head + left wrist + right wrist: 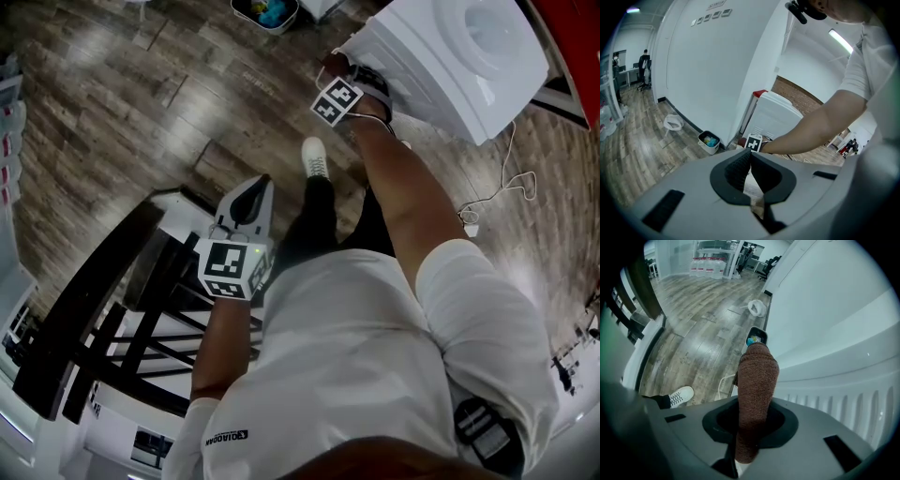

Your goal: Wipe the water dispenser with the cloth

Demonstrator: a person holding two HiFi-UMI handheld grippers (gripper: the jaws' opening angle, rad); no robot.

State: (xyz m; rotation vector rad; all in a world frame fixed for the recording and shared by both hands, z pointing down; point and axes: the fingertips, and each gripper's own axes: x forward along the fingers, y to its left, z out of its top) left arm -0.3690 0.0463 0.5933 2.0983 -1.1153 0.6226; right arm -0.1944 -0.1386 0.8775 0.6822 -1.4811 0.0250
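Observation:
The white water dispenser (459, 56) stands at the top right of the head view. My right gripper (339, 75) is pressed against its left side, marker cube (337, 100) facing up. In the right gripper view the brown knitted cloth (757, 376) sticks out from my right gripper (752, 425), which is shut on it, and the cloth lies along the ribbed white dispenser wall (834, 380). My left gripper (249, 195) hangs over the floor beside my leg, away from the dispenser (773, 117). The left gripper (750, 157) has its jaws together with nothing between them.
A small bin with colourful rubbish (265, 11) (708, 141) (756, 338) stands by the wall next to the dispenser. A dark slatted rack (94, 309) is at the lower left. A white power cord (506, 183) lies on the wood floor. My shoe (315, 157) is close to the dispenser's base.

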